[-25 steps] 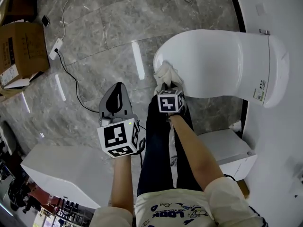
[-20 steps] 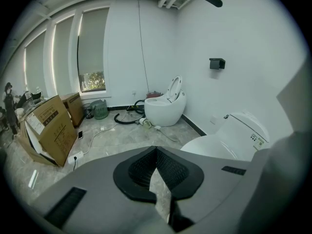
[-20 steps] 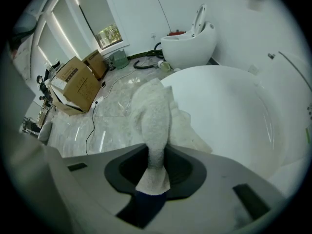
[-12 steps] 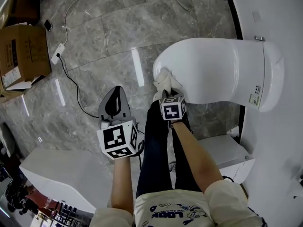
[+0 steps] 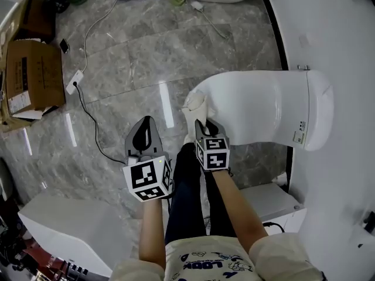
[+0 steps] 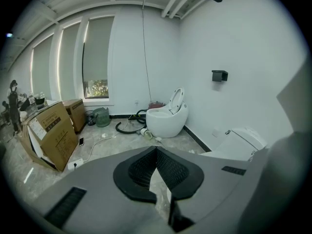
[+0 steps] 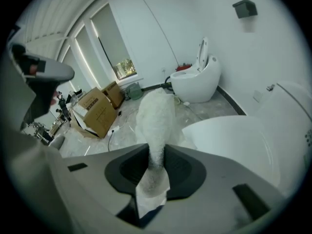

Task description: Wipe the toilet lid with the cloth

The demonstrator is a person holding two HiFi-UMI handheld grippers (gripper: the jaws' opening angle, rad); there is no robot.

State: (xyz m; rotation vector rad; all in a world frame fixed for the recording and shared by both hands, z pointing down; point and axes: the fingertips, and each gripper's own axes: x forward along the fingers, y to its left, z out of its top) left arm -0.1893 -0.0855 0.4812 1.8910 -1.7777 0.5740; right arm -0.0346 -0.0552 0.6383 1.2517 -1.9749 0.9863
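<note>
The white toilet's closed lid (image 5: 258,104) lies at the right of the head view, front end toward the left. A white cloth (image 5: 193,105) is bunched at the lid's front left edge, and my right gripper (image 5: 202,126) is shut on it. In the right gripper view the cloth (image 7: 155,126) stands up from between the jaws beside the lid (image 7: 229,140). My left gripper (image 5: 142,134) hangs over the floor left of the toilet, jaws shut, holding nothing. Its own view shows the left gripper (image 6: 156,168) with nothing in it.
A cardboard box (image 5: 32,78) and a power strip with cable (image 5: 75,81) lie on the marble floor at left. A white block (image 5: 64,230) sits at lower left, a white box (image 5: 275,201) beside the toilet base. A second toilet (image 6: 168,116) stands farther off.
The right gripper with the cloth has drawn back slightly toward the lid's front left edge. The head view has shifted, showing more floor at the top. The left gripper stays about where it was.
</note>
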